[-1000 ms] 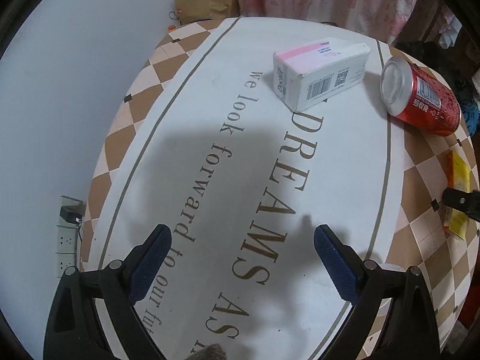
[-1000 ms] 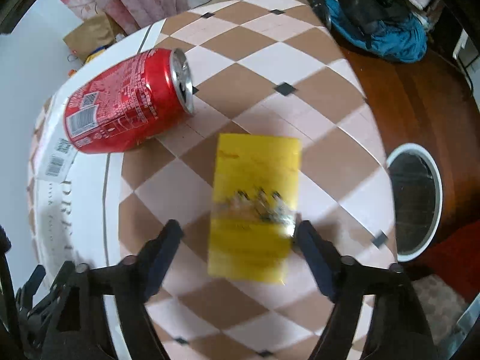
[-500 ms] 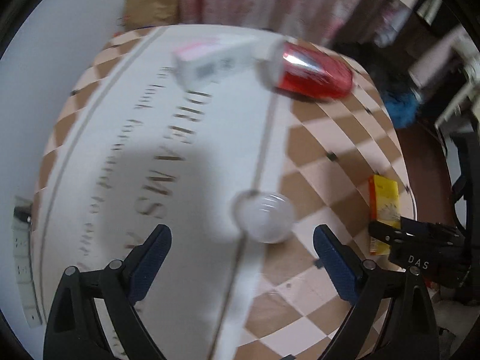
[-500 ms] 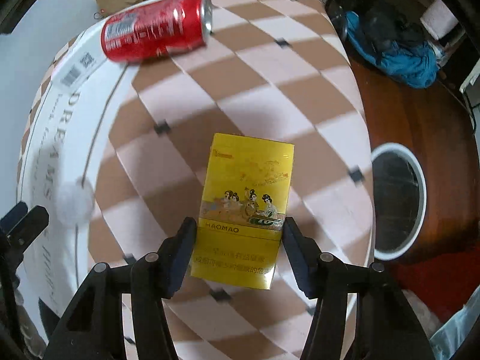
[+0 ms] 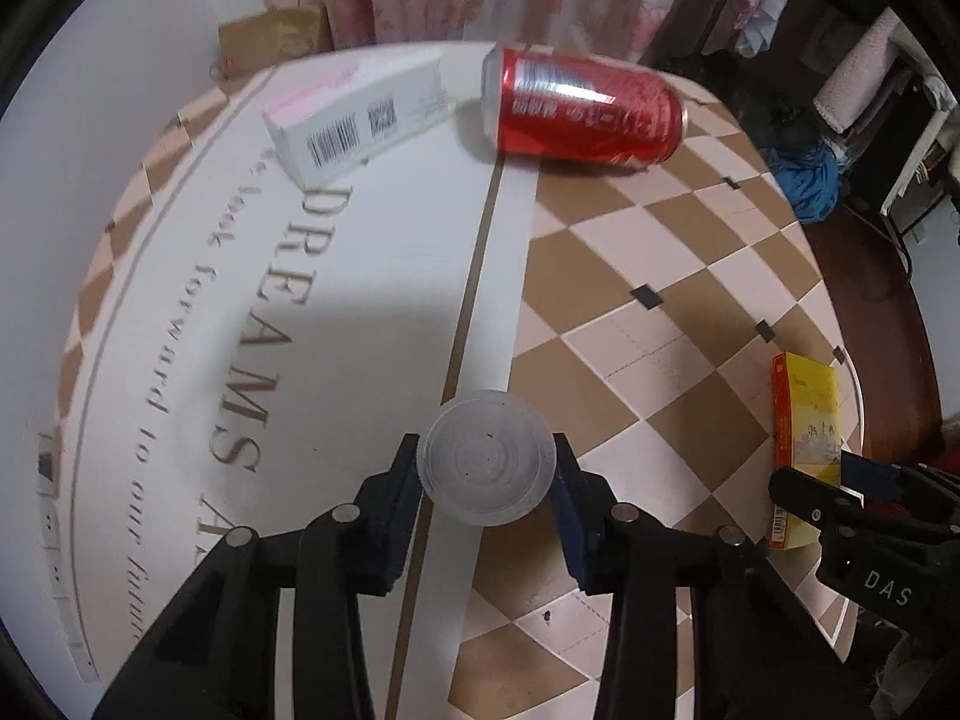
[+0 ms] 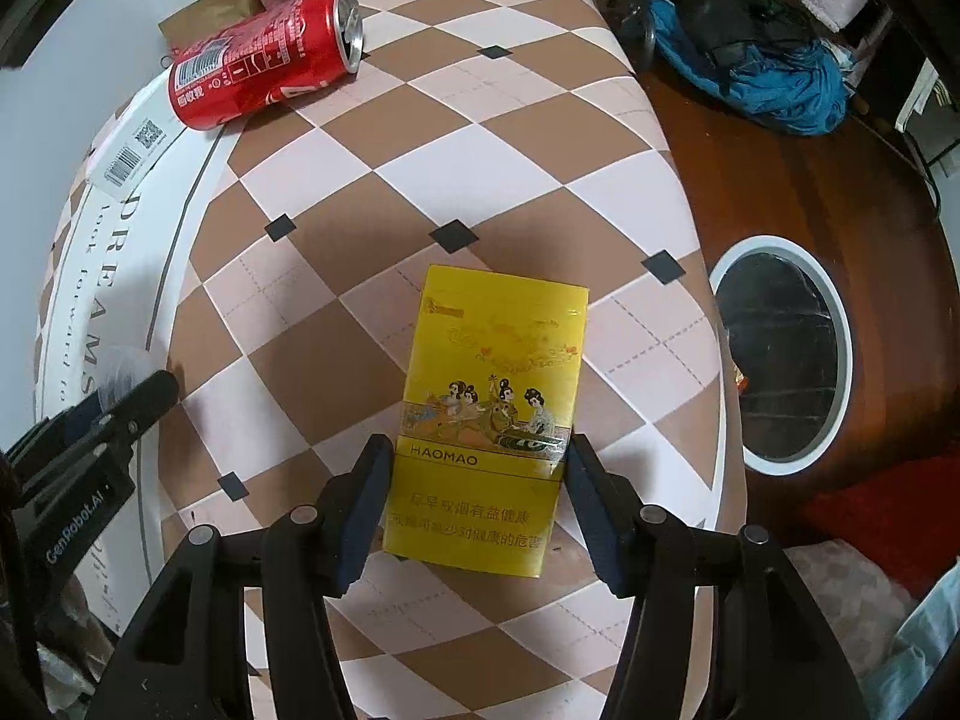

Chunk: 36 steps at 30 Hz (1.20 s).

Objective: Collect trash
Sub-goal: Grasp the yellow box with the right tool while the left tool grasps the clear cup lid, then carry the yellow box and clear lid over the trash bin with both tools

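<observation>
Squeezing the translucent round plastic cup (image 5: 486, 474), the left gripper (image 5: 487, 477) could crush it; the right gripper (image 6: 477, 480) pinches the yellow cardboard cigarette box (image 6: 489, 414), which could slip near the worktop (image 6: 510, 138) edge.

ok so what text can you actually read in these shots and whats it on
"HAOMAO": yellow cigarette pack; the Chinese line below is too small to read.
"DREAMS", "look forward to our fut...": tablecloth.
"DAS": right gripper.
"GenRobot.AI": left gripper.
Red can and white box print: too blurred.
</observation>
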Motion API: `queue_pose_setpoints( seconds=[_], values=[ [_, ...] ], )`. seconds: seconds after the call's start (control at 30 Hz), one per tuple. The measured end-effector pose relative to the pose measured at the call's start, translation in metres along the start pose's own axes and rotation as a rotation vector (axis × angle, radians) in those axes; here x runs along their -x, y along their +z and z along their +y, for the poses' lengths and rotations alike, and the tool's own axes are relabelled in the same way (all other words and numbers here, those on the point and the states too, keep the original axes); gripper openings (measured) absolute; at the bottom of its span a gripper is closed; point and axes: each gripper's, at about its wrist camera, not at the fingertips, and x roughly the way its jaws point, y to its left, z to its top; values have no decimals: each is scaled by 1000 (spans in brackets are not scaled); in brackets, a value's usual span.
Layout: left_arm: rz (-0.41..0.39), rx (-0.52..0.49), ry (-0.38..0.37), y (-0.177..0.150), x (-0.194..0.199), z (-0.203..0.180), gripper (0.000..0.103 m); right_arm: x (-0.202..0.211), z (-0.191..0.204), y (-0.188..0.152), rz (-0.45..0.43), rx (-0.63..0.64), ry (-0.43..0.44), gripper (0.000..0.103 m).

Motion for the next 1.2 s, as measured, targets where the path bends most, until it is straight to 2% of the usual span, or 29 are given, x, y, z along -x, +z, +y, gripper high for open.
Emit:
queue_pose_setpoints(
  seconds=[0.17,0.3,0.6,0.73,0.9,1.07,1.2],
  values=[
    [-76,-5,50,1,25,-6,37,18,5,-3,-64,23,-8,60],
    [-150,5,92,-3,55,-8,37,42,5,-10,-163,70,-31,60],
    [-260,-19,60,-8,110,-36,37,111,-12,-31,-382,64,-53,60],
    [-317,-63,25,-3,136,-69,37,149,-38,-36,-472,33,-57,60],
    [-358,-133,-34,9,153,-125,37,184,-77,-40,-535,-15,-67,60],
    [-356,-198,-97,26,147,-185,37,205,-131,-39,-570,-73,-94,60],
    [-336,-243,-142,40,128,-234,37,205,-182,-35,-559,-132,-119,60]
  ],
)
